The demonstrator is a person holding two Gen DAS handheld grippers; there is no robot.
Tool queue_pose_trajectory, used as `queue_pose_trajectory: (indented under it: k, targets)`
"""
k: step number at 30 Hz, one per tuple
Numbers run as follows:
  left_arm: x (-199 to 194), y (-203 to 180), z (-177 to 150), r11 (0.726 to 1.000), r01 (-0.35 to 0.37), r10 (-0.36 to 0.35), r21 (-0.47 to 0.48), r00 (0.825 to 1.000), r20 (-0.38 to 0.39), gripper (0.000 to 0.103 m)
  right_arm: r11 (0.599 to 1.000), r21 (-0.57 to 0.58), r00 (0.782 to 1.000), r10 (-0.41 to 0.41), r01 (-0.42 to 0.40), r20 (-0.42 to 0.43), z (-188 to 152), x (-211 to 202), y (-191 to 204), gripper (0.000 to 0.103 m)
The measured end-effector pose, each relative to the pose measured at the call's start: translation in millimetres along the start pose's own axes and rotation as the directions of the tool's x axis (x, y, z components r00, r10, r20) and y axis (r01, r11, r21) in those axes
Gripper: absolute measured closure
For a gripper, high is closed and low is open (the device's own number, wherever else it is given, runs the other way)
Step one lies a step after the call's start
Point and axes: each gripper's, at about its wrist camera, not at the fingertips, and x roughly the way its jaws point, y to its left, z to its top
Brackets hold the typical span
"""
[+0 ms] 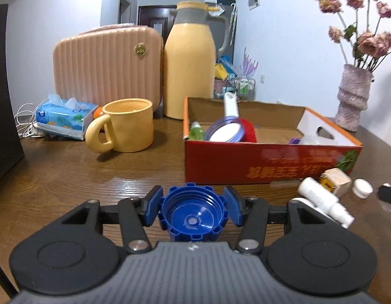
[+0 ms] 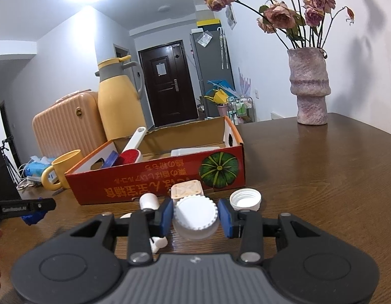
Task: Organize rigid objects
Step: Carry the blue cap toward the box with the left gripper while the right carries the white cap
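Note:
My left gripper [image 1: 192, 206] is shut on a blue ribbed cap [image 1: 192, 214], open side up, just above the table in front of the red cardboard box [image 1: 271, 162]. My right gripper [image 2: 195, 215] is shut on a white ribbed cap [image 2: 195, 216]. A second white cap [image 2: 245, 198], a small wooden block [image 2: 186, 188] and a white spray bottle [image 2: 149, 201] lie just beyond it, before the box [image 2: 155, 179]. The box holds a white-handled scoop [image 1: 230, 106], a red lid [image 1: 248, 129] and a green bottle [image 1: 196, 130]. The left gripper also shows at the right wrist view's left edge [image 2: 23, 206].
A yellow mug [image 1: 127, 126], a yellow thermos jug [image 1: 190, 68], a pink ribbed case [image 1: 106, 68] and a tissue pack [image 1: 63, 116] stand at the back left. A pink vase with dried roses [image 2: 310, 86] stands at the back right on the wooden table [image 2: 322, 177].

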Motion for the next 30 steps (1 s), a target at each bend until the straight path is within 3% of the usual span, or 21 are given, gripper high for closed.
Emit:
queue_pose_trajectory:
  k: [14,30]
  targets:
    - [-48,-49,0,0.996,0.087,-0.086,-0.018,0.993,0.086,0.049,0.993,-0.104,0.998,0.052,-0.049,0.024,7,-12,19,0.065]
    - [-21,-86,49,0.997,0.075,-0.071,-0.029,0.989,0.130,0.049,0.982,-0.176,0.994,0.078,-0.065,0.073,57,7,22,0.065]
